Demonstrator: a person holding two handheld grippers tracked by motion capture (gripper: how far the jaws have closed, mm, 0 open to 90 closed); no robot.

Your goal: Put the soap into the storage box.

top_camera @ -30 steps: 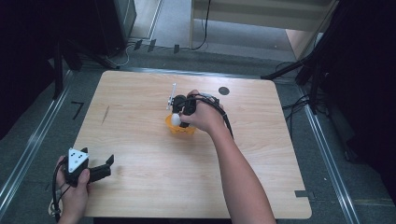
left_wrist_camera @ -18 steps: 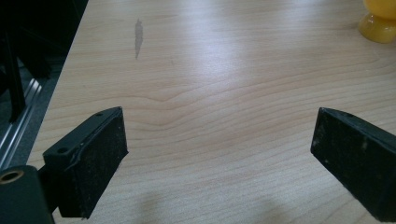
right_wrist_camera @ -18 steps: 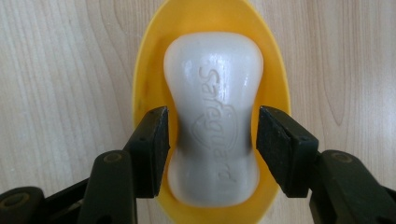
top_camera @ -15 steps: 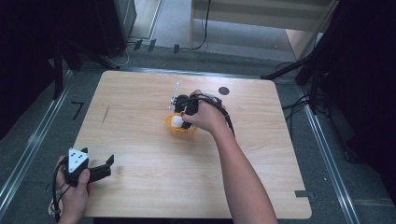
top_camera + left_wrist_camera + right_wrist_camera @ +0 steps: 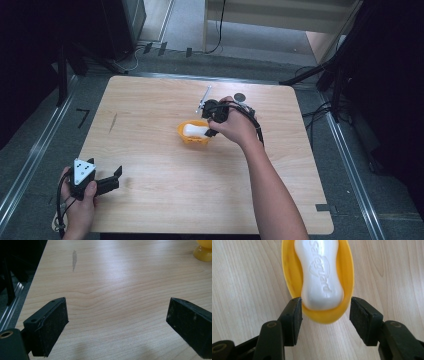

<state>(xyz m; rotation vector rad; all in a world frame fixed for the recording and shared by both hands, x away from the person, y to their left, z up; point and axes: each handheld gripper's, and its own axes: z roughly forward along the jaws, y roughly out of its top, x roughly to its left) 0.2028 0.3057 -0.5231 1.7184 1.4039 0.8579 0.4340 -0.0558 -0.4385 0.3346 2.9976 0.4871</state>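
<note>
Soap bar (image 5: 320, 275) (white, embossed lettering) lies in the yellow dish (image 5: 289, 270) near the table's (image 5: 165, 210) middle. My right gripper (image 5: 325, 312) sits at the dish's near end, jaws apart, straddling the rim. My left gripper (image 5: 117, 325), well apart from the dish, gapes wide over bare wood.

Black left gripper (image 5: 118, 176) with grey three-cornered plate, black right gripper (image 5: 325, 312), trailing black cables
</note>
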